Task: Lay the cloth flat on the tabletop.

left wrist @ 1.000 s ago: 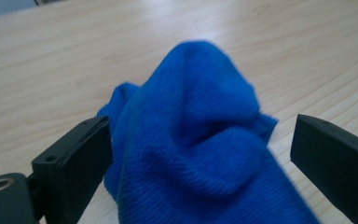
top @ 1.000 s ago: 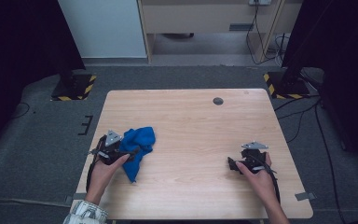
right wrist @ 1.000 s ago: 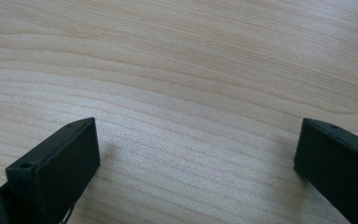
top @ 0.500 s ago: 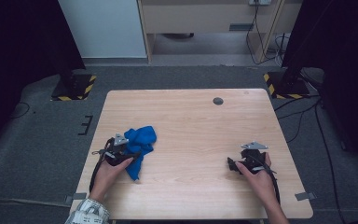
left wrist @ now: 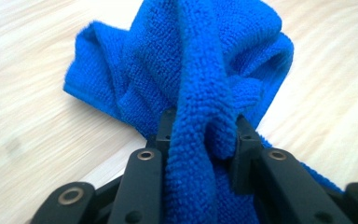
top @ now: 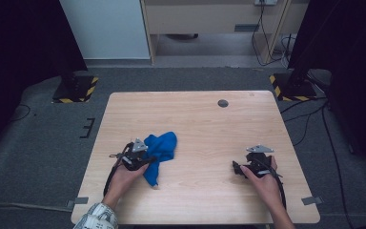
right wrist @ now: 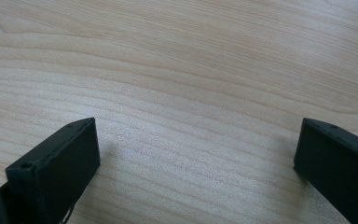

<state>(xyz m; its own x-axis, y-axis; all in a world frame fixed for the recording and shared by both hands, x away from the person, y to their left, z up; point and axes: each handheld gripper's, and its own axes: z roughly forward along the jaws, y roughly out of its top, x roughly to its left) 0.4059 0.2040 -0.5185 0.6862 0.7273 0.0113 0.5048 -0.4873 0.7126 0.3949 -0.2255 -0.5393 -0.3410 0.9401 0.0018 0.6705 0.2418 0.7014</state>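
The left hand-held gripper [top: 145, 160] had just been closing its jaws, and in the left gripper view a thick fold of the blue cloth [left wrist: 200, 93] stood squeezed between the two black pads, so the jaws were clamped on the cloth. A second earlier that gripper sat nearer the left edge of the worktop [top: 205, 119] with its jaws wide; since then it had slid toward the middle and into the heap. The blue cloth [top: 161, 150] lay crumpled on the left half of the worktop, nearer the front edge than the back, part bunched beside the gripper and a tail trailing toward the person. The right hand-held gripper [top: 238, 168] rested near the front right part of the worktop, well apart from the cloth, in the same place as before; its own view showed the jaws standing wide apart over bare wood. Judging from this, the grasp looked made, so the cloth was probably ready to be lifted or dragged. The pinch caught a rolled fold, not an edge, so the cloth might come up bunched.
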